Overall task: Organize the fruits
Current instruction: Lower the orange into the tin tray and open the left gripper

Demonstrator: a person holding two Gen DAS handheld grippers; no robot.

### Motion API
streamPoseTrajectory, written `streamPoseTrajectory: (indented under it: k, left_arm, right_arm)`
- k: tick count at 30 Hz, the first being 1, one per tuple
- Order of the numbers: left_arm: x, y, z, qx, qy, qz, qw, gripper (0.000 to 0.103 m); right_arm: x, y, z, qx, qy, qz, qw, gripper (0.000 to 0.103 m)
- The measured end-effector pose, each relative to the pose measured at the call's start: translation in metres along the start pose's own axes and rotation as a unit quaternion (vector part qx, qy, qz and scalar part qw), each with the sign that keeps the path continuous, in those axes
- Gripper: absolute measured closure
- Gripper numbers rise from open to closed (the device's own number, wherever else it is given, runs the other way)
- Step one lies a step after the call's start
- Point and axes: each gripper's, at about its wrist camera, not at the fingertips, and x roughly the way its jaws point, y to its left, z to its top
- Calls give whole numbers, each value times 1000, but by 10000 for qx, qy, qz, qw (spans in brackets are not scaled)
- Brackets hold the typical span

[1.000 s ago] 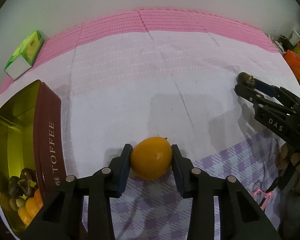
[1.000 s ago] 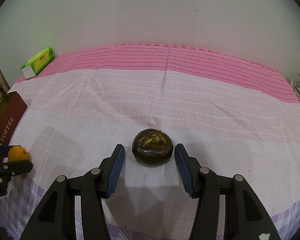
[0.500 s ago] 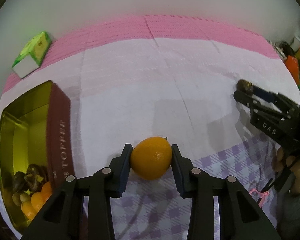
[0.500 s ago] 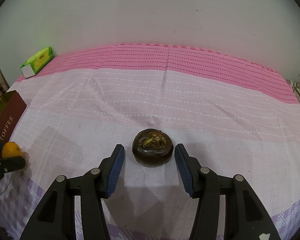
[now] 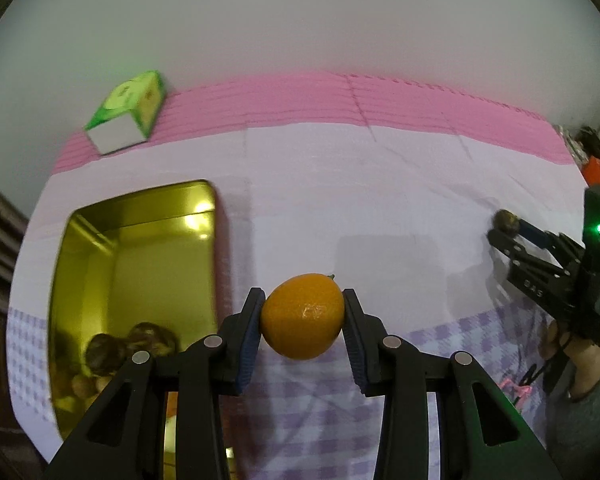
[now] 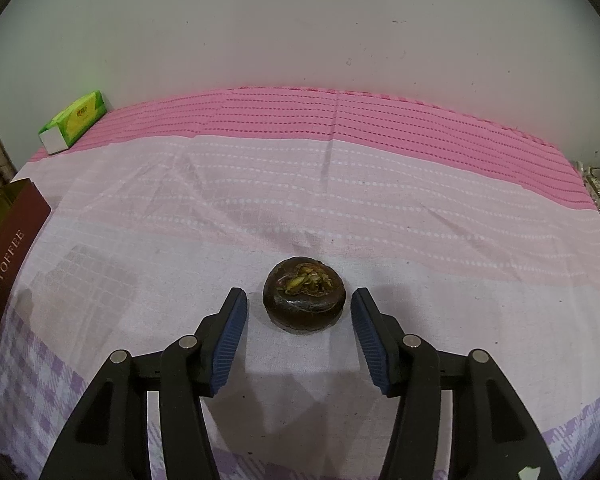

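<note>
My left gripper clenched the orange, heading binward; next, drop it into the tin (fruits inside look blurry, perhaps chestnuts).

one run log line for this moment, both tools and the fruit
left tool: shut on orange, beside tin | right tool: open, jaws just widened around dark fruit on cloth

Both wrist views angled steeply down, close, sharing the tablecloth
</note>
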Motion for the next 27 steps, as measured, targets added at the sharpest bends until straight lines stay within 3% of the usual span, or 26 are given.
streamPoseTrajectory:
  k: [14, 27]
  left_arm:
    - [4, 92, 0, -705, 107, 676, 9952, 64]
    - [25, 135, -18, -1087, 373, 869, 9896, 64]
  right_arm:
    - [1, 1, 1, -3, 2, -2, 10000, 51]
    - [5, 1, 3, -16, 11, -27, 10000, 49]
